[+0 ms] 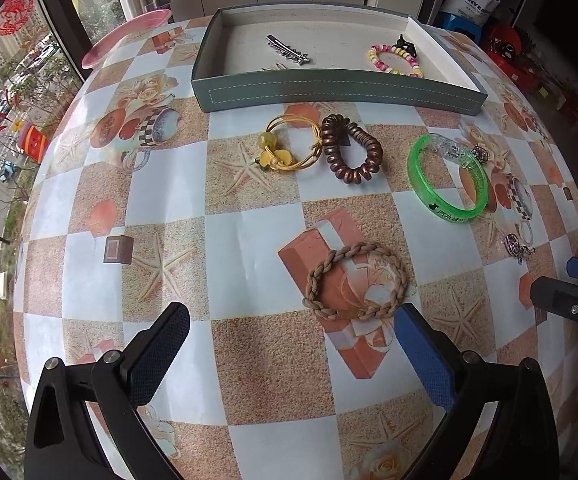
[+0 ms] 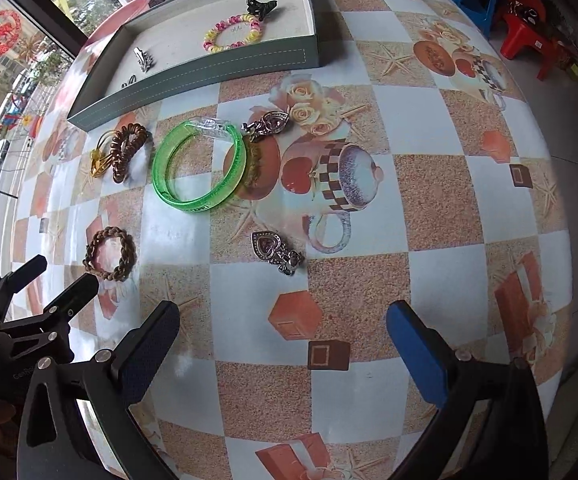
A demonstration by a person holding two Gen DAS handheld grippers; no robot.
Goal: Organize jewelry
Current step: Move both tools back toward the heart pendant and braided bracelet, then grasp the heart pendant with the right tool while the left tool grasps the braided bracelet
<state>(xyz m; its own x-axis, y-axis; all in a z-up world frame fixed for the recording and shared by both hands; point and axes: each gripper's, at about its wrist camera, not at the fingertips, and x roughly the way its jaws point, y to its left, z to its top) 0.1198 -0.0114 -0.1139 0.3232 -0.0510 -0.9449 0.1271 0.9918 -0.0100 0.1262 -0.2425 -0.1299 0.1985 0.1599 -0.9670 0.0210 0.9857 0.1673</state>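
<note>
On the bench (image 1: 249, 240), a braided tan bracelet (image 1: 355, 280) lies just ahead of the empty, spread left gripper (image 1: 289, 352); the right gripper (image 2: 285, 344) gapes likewise. The grey tray (image 1: 329, 96) holds a beaded bracelet (image 1: 395, 60) and hair clips (image 1: 287, 51).

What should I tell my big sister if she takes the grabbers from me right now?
Left gripper: open, empty, just short of the braided tan hair tie.
Right gripper: open, empty, over bare tablecloth, nearest the heart earring.
Done: in the grey tray lie the silver hair clip, the beaded bracelet and the black claw clip.
Left, all on the table: braided tie, gold wire bracelet, brown coil hair tie, green bangle, both heart earrings, the second beside the bangle.
</note>
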